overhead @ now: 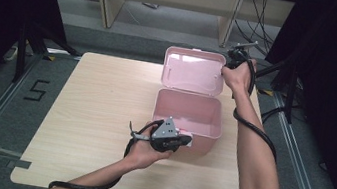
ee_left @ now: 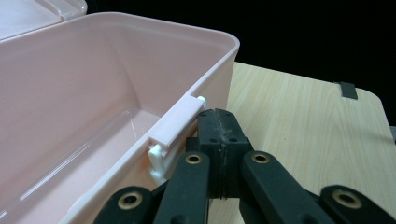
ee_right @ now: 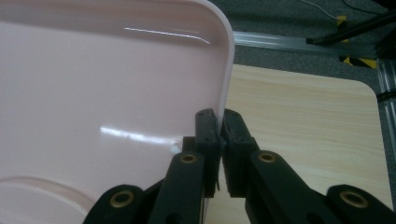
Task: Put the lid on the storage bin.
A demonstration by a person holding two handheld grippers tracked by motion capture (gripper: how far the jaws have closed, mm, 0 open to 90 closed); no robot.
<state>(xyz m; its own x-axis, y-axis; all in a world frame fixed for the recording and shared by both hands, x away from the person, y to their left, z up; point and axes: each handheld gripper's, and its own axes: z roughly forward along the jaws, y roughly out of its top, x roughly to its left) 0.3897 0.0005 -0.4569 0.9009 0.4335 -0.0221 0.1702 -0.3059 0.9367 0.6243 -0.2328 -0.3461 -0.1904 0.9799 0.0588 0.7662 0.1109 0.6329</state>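
Note:
A pink plastic box stands open on the wooden table, and its inside holds nothing. Its lid is raised upright behind it. My right gripper is shut on the lid's right edge, one pad on each side of the thin rim, as the right gripper view shows. My left gripper sits at the box's front wall, its jaws shut with nothing between them. In the left gripper view its tips rest beside the white latch tab on that wall.
Bare tabletop lies left of the box and in front of it. Black curtains hang on both sides. Pale shelving stands beyond the far edge. Metal floor rails run along the table's sides, and a "5" mark is taped on the floor at left.

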